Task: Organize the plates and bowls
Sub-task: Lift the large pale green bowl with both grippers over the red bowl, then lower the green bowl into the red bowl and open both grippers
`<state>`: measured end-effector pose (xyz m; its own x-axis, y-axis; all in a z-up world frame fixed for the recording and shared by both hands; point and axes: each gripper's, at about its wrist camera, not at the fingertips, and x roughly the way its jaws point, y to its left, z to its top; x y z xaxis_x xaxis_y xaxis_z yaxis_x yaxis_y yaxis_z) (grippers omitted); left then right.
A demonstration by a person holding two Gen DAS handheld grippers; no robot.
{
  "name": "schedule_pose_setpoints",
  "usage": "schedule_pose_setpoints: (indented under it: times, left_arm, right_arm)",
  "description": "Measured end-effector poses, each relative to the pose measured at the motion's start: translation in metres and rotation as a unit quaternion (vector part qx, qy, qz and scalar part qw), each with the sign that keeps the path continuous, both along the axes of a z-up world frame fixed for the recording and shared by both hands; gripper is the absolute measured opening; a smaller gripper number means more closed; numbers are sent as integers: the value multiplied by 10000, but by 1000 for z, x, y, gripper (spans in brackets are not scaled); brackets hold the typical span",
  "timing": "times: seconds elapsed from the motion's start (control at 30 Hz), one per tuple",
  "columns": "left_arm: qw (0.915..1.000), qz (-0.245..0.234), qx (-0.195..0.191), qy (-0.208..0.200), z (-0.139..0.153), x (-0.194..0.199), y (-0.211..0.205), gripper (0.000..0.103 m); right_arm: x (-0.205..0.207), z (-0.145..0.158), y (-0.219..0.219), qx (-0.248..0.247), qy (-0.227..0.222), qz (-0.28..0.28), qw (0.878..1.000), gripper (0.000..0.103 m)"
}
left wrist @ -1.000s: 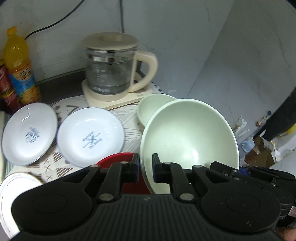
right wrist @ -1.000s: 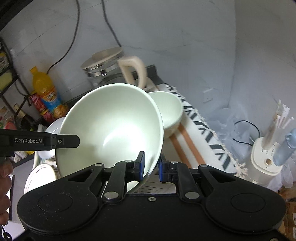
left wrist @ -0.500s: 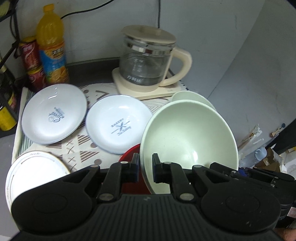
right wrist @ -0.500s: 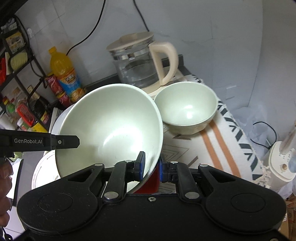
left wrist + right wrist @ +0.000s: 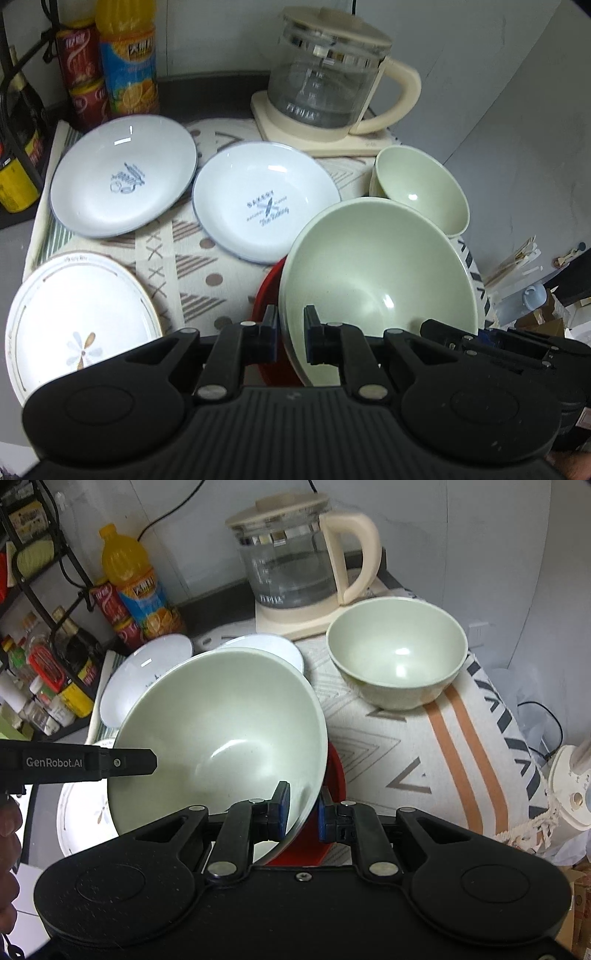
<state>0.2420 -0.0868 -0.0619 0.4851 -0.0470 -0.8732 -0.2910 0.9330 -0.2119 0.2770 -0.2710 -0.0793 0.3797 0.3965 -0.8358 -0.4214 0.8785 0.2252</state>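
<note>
1. Left wrist view: The left tongs (image 5: 289,339) are nearly shut, and their two fingers pinch the near rim of the big green bowl (image 5: 376,273). The bowl is tipped and sits over a red plate (image 5: 266,291). A small green bowl (image 5: 421,188) stands just behind it, near the glass kettle (image 5: 328,77). Two white plates with blue print lie side by side on the patterned cloth (image 5: 177,258): the left one (image 5: 123,175) and the middle one (image 5: 266,201). A white plate with a flower (image 5: 79,321) lies at the near left of the desk. An orange juice bottle (image 5: 127,55) and red cans (image 5: 83,74) stand at the back.

2. Right wrist view: The right tongs (image 5: 301,812) are also nearly shut, and they pinch the same big green bowl (image 5: 218,734) at its right rim, one finger inside and one outside. The bowl tilts up toward the left. The left tongs' arm (image 5: 77,762) reaches in from the left edge. The small green bowl (image 5: 397,653) sits apart on the cloth, in front of the kettle (image 5: 295,554).
</note>
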Motion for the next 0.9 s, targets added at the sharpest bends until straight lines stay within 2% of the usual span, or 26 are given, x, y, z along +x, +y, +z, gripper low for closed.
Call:
schedule_pose_setpoints:
  times: [0.27,0.57,0.7,0.77,0.9]
  left_arm:
    - [9998,-4,-111,180,-16,5,1,12]
    - [9993,62,-206,315,-25,12,7,12]
    - [9992,37,-158,377,-23,14,6,12]
    - [9992,0,-116,392,-22,15,4,16]
    - [9990,3,-48,437,-20,16,3,17]
  right_arm:
    - [3,-10,5,-235,144,62,9996,18]
    - [6,-18,15,-370,296,204,9987,26]
    - [7,-17,17,-375,302,195,9986,26]
    - [8,-16,17,-378,316,215,9986,27]
    - [8,-13,16,-287,329,185,9989,33]
